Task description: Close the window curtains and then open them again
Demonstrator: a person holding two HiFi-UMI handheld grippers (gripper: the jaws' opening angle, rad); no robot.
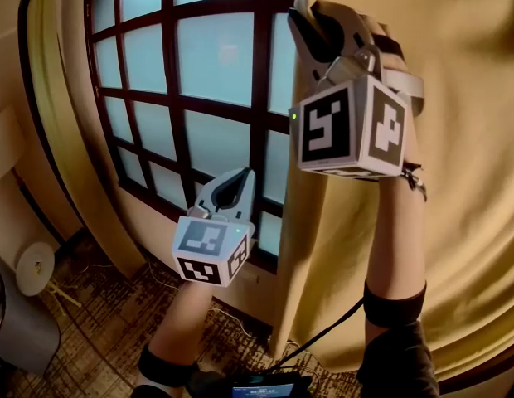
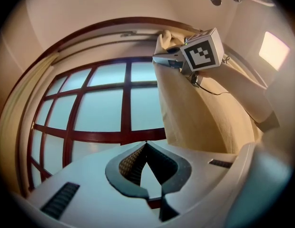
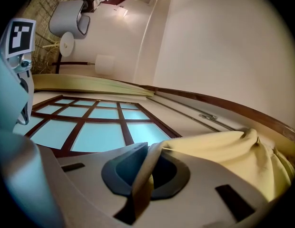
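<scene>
A tall window (image 1: 203, 65) with dark red bars fills the upper left of the head view. The right curtain (image 1: 472, 156), pale yellow, hangs over its right side. My right gripper (image 1: 311, 19) is raised high and shut on that curtain's left edge (image 3: 152, 170), which runs between its jaws in the right gripper view. My left gripper (image 1: 236, 181) hangs lower in front of the window, shut with nothing between its jaws (image 2: 146, 144). The left curtain (image 1: 54, 98) is gathered at the window's left side.
A grey bin (image 1: 21, 326) and a small round white stand (image 1: 35, 268) sit on the patterned carpet at lower left. A black cable (image 1: 323, 334) runs down from my right arm. A wall lamp (image 2: 273, 49) glows in the left gripper view.
</scene>
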